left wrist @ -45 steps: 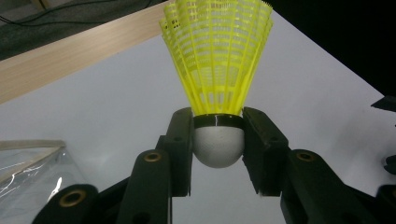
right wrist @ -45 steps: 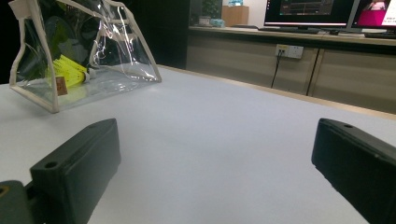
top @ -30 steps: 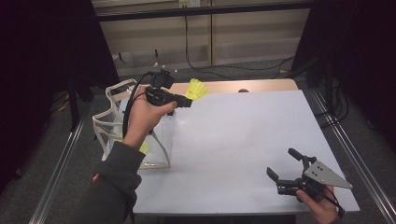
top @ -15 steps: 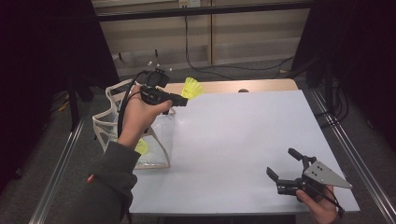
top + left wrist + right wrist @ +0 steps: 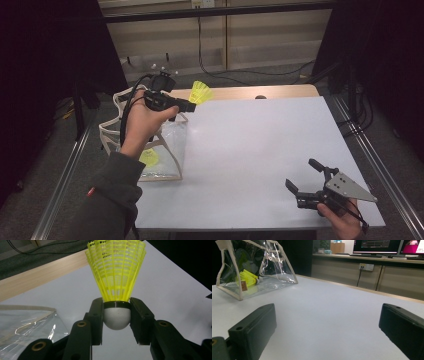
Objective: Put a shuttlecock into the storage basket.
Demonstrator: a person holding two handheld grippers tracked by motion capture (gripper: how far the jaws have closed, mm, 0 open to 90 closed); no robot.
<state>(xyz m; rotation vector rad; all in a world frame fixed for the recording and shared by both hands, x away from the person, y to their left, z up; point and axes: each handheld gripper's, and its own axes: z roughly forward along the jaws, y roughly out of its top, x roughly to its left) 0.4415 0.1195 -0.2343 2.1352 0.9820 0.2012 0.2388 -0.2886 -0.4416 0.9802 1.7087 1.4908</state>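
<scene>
Near edge, right corner of the desk (image 5: 260,150): right tool (image 5: 306,181) sits low over the white top, jaws wide apart, nothing between them. It faces across the desk toward the clear bag (image 5: 254,270) at the left edge. Well apart from the work.

Left edge, farther back: clear bag with cream trim stands open-topped on the desk; one yellow shuttlecock (image 5: 149,157) lies inside it on the floor of the bag.

Above the bag, toward the far left corner: left tool (image 5: 186,105) held in the air, level, clamped on a second shuttlecock (image 5: 116,277) at the white cork base. Skirt points away from the hand, long axis in line with the jaws, out over the far edge.

Judgement: the bag mouth lies below and back toward the wrist, so the left hand is the nearer one; the drop likely needs the tool drawn back and tipped down.
</scene>
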